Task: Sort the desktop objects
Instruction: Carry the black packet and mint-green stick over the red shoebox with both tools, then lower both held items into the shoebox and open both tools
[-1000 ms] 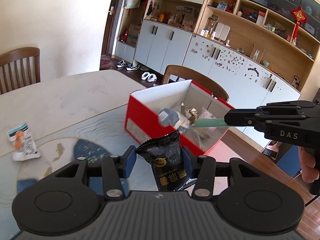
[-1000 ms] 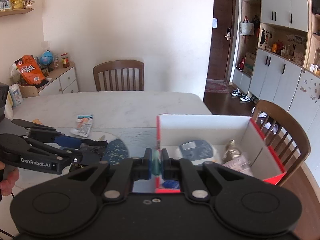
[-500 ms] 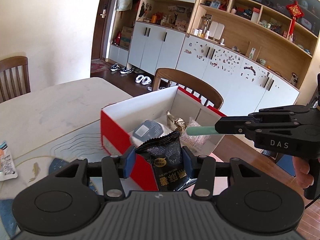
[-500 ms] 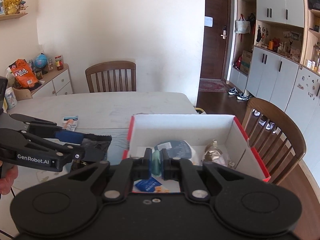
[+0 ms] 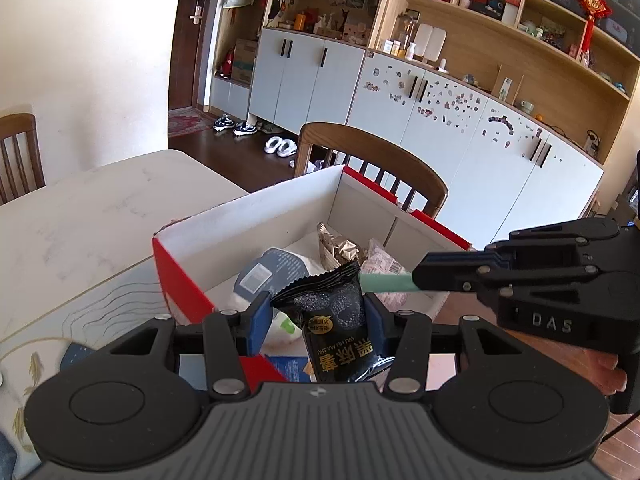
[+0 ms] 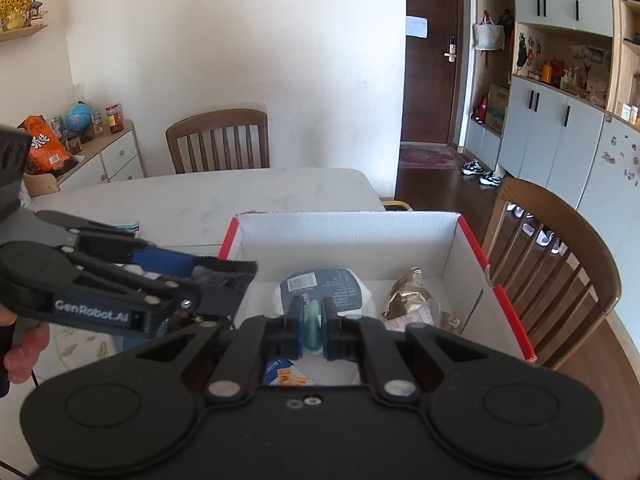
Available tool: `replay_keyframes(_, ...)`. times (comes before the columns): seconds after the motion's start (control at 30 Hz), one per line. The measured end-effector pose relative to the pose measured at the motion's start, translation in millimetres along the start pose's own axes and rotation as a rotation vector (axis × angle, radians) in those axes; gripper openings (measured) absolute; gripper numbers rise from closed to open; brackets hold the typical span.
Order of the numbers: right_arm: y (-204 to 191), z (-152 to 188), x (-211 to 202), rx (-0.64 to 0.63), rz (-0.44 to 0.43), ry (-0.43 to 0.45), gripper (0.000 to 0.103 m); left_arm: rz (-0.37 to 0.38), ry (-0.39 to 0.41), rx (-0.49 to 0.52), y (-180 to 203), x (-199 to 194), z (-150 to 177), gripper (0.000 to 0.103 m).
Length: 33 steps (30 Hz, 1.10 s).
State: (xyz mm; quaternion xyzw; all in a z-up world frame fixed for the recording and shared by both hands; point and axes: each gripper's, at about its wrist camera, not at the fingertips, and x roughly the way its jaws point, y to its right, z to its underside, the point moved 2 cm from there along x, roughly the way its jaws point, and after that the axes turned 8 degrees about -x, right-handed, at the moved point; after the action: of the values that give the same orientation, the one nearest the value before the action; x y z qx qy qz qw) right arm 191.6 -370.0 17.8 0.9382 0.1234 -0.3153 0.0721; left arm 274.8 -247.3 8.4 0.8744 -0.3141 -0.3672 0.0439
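A red cardboard box with a white inside [image 5: 256, 216] [image 6: 352, 232] stands on the table. It holds a round blue-lidded pack [image 5: 276, 272] [image 6: 324, 284], a gold wrapper [image 5: 338, 246] [image 6: 408, 292] and a pink pack [image 5: 380, 264]. My left gripper [image 5: 316, 320] [image 6: 224, 284] is shut on a black snack packet [image 5: 336, 328] held above the box's near left corner. My right gripper [image 6: 311, 330] [image 5: 416, 280] is shut on a thin mint-green flat object [image 6: 311, 328] [image 5: 386, 282] above the box.
The white marble table [image 6: 208, 200] extends behind and left of the box. A wooden chair [image 5: 376, 168] [image 6: 560, 248] stands at the box's far side, another chair [image 6: 218, 140] at the table's far end. A patterned mat [image 5: 100, 304] lies under the box.
Both grippers have moved over the box with their objects; the box now lies directly under them and looks closer. The packet on the table left the left wrist view.
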Motion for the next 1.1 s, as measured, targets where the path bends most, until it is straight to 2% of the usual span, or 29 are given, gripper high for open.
replay_keyframes(0.23,7.7,-0.1,12.9,0.003,-0.035,-0.022,0.004,-0.017,-0.024,0.002,-2.5,22.9,-11.3,0.048)
replay_keyframes(0.47,17.4,-1.8,33.6,-0.02,-0.047,-0.068,0.004,-0.045,-0.082,0.013,-8.0,56.9,-18.6,0.048)
replay_keyframes(0.73,33.4,11.7,48.6,0.038,-0.068,-0.122,0.004,-0.068,-0.135,0.069,-4.0,86.5,-25.0,0.048)
replay_keyframes(1.1,34.6,14.2,71.0,0.068,-0.108,-0.165,0.003,-0.086,-0.196,0.076,-3.5,118.8,-31.2,0.048)
